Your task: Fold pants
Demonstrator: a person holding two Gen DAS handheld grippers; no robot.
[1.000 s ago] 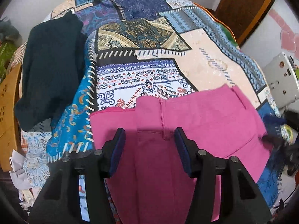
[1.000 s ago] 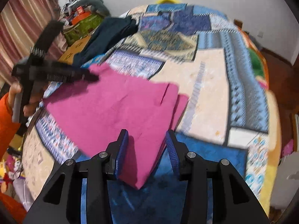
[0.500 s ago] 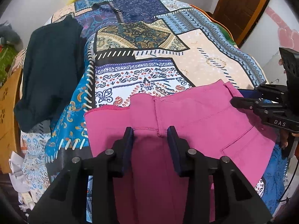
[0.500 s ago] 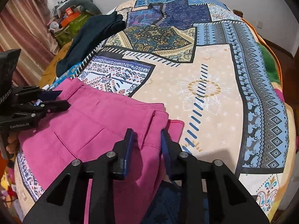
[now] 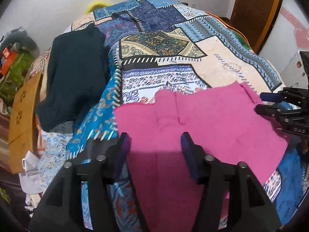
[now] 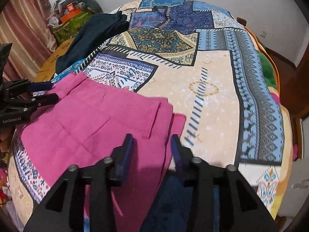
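Observation:
Pink pants [image 5: 202, 119] lie flat on a patchwork bedspread [image 5: 164, 44], waistband toward the far side. My left gripper [image 5: 154, 141] is open, its fingers hovering over the near left part of the pants with nothing held. In the right wrist view the pants [image 6: 92, 119] spread to the left, and my right gripper [image 6: 151, 143] is open above their right edge, empty. Each gripper shows in the other's view: the right one [image 5: 270, 104] at the pants' right edge, the left one [image 6: 42, 94] at their left edge.
A dark teal garment [image 5: 73, 73] lies on the bed's left side, also in the right wrist view [image 6: 92, 36]. A cardboard box [image 5: 21, 121] and clutter stand left of the bed. A wooden door [image 5: 255, 9] is at the far right.
Both grippers opened wider than half a second ago and let go of the pants' waist area. The pants now lie a little farther up the bed, spread flat.

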